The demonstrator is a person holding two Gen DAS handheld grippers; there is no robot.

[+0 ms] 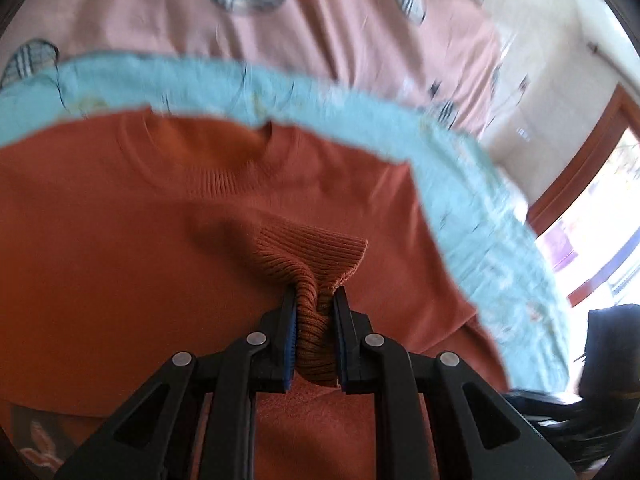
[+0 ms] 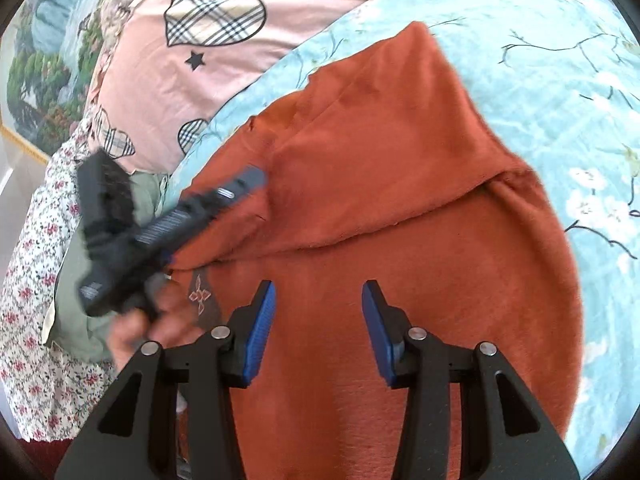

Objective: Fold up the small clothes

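Observation:
A rust-orange knit sweater (image 1: 160, 208) lies spread on a light blue floral blanket (image 1: 460, 168). My left gripper (image 1: 315, 300) is shut on the sweater's ribbed cuff (image 1: 312, 256), which bunches between the blue pads above the sweater's body. In the right wrist view the sweater (image 2: 380, 152) has one sleeve folded across its body. My right gripper (image 2: 318, 292) is open and empty just above the sweater's lower part. The left gripper (image 2: 160, 224) shows blurred at the left of that view, held in a hand, at the sweater's edge.
A pink quilt with plaid hearts (image 2: 224, 24) lies beyond the blue blanket (image 2: 560, 80). A white floral sheet (image 2: 32, 280) and a green cloth (image 2: 76, 320) lie at the left. A wooden door frame and bright window (image 1: 592, 200) stand at the right.

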